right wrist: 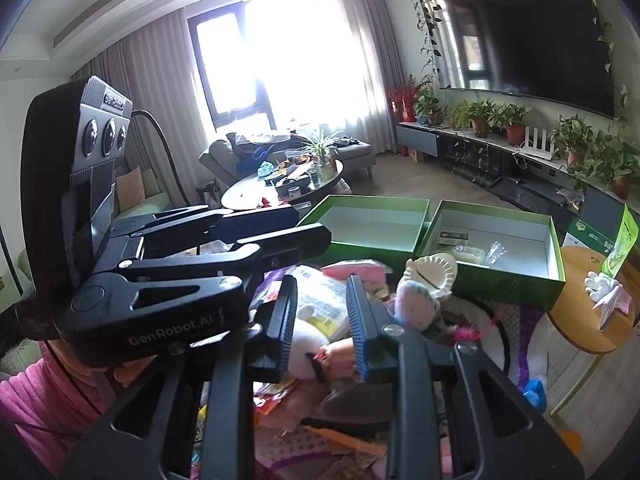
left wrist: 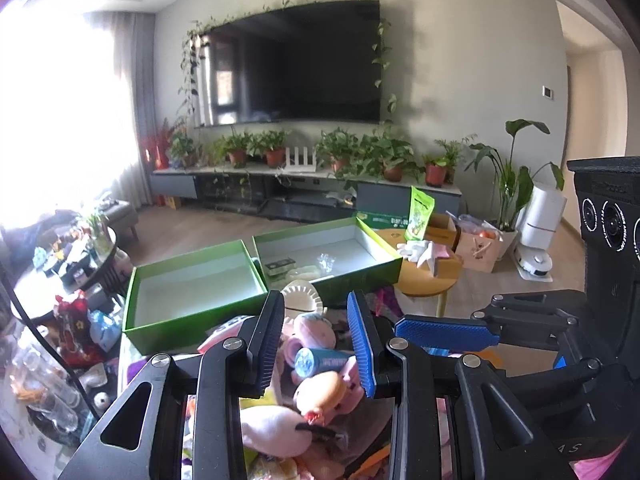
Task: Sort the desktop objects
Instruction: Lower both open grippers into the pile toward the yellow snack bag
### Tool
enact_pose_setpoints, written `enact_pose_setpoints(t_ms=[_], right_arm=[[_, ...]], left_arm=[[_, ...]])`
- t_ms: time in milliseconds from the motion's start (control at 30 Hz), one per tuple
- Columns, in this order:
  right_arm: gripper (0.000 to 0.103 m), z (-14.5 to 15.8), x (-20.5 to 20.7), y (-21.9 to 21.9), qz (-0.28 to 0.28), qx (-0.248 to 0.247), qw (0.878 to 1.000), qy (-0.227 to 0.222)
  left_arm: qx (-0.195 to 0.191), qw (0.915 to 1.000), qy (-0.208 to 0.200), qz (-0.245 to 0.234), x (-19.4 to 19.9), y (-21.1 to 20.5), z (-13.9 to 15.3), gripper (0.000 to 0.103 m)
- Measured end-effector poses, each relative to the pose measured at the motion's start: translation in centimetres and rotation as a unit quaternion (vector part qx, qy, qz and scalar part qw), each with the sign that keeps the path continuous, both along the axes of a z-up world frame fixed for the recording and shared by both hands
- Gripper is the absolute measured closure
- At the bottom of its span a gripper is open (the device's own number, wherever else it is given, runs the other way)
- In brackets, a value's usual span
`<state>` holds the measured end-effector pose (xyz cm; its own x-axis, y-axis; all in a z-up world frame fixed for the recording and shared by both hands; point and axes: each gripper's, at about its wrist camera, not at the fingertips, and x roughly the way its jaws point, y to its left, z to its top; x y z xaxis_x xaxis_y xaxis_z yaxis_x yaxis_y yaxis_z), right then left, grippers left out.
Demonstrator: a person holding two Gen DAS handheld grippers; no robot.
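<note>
Left gripper (left wrist: 320,344) hovers part open over the toy pile (left wrist: 312,392), its pads clasping nothing, with two green boxes (left wrist: 192,292) just beyond. From the right wrist, the right gripper (right wrist: 320,328) also stands part open and empty above a white plush (right wrist: 308,344). Judging by this, selection is under way; next, one must descend and close on a toy.

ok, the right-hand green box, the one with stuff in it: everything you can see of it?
The right green box is a shallow, open, rectangular tray, seemingly cardboard: green outside, pale grey-white inside. It sits level at the far edge of the toy pile, close beside the empty left green box. Inside lie a small dark packet, a crumpled clear wrapper and some pale pieces. A white dumpling press leans against its near wall. Neither gripper touches it.
</note>
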<state>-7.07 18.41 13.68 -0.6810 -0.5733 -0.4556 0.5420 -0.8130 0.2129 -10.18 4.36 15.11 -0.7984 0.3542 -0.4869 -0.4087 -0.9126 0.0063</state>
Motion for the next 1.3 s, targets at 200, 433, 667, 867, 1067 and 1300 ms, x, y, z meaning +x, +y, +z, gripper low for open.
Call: enact_pose_setpoints(t_ms=[200,433,667,867,1067,1300], right_arm=[[0.076,-1.3,2.8,-1.0,-0.01,0.005,1.0,0.0],[0.076,-4.2,5.7,-2.5,-0.012,0.011,1.0,-0.02],[0.077,-7.0,7.0,-4.4,0.007,0.004,0.998,-0.055],[0.077,-8.7,7.8,-6.3,0.025,0.009,0.997,-0.074],[0.074,-10.5,7.9,-7.8,0.044,0.014,0.994,-0.102],[0.069,-13.1,7.8,-9.3,0.061,0.017,0.989,-0.137]], left_arm=[[-0.02,0.9991,0.031,0.019,3.1,-0.7,-1.5,0.071],[-0.026,0.9993,0.012,0.024,6.0,-2.4,-4.7,0.07],[-0.014,0.9985,-0.036,0.04,7.2,-4.5,-7.3,0.07],[-0.01,0.9968,-0.055,0.057,8.3,-6.3,-9.1,0.07],[-0.007,0.9938,-0.08,0.077,8.8,-8.1,-11.2,0.07],[0.0,0.9896,-0.115,0.086,9.2,-9.7,-13.9,0.063]])
